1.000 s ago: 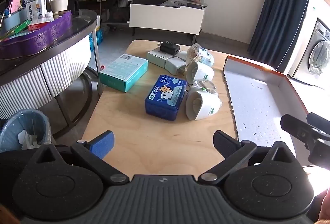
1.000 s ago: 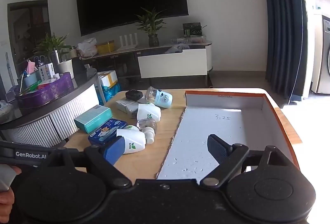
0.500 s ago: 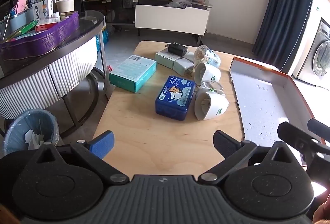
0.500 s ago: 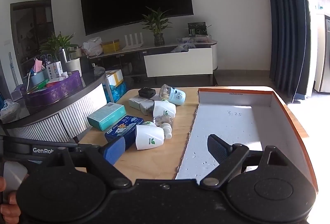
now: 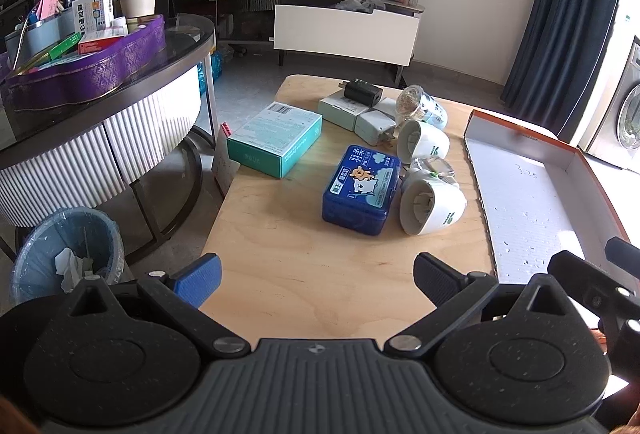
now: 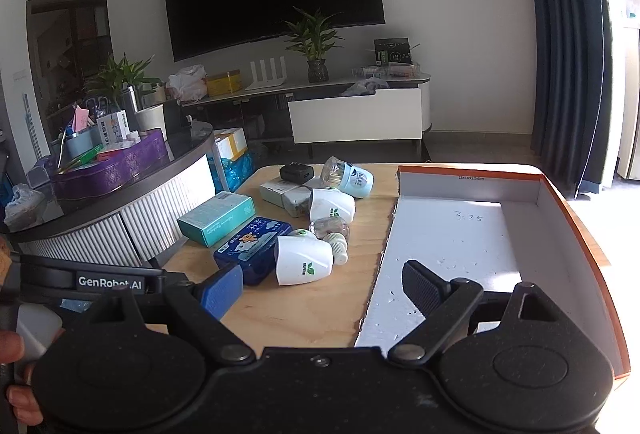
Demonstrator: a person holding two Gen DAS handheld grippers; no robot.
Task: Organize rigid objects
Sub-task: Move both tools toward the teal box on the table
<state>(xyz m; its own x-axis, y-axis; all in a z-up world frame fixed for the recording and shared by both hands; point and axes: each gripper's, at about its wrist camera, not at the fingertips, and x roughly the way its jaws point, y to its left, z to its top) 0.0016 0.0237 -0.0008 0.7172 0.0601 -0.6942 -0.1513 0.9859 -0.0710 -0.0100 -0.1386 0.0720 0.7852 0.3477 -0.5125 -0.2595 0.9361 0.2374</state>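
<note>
Blue tin with a cartoon bear lid lies on the wooden table, straight ahead of the left gripper; lid characters too small to read. Just right of it, a white cup on its side, mouth toward the left gripper; the right-wrist view reads "SUPERB" with a green leaf on it. A second white cup lies beyond, with a small clear jar between them, partly hidden. Farther ahead: teal carton, barcode visible, print illegible; white adapter; black charger; tipped glass bottle.

Cardboard tray, orange outside, white inside, sits ahead-right of the right gripper; handwritten "3.25" on its floor, near edge cut off.

Both grippers spread wide, gripping nothing. "GenRobot.AI" reads on the left tool body.
</note>
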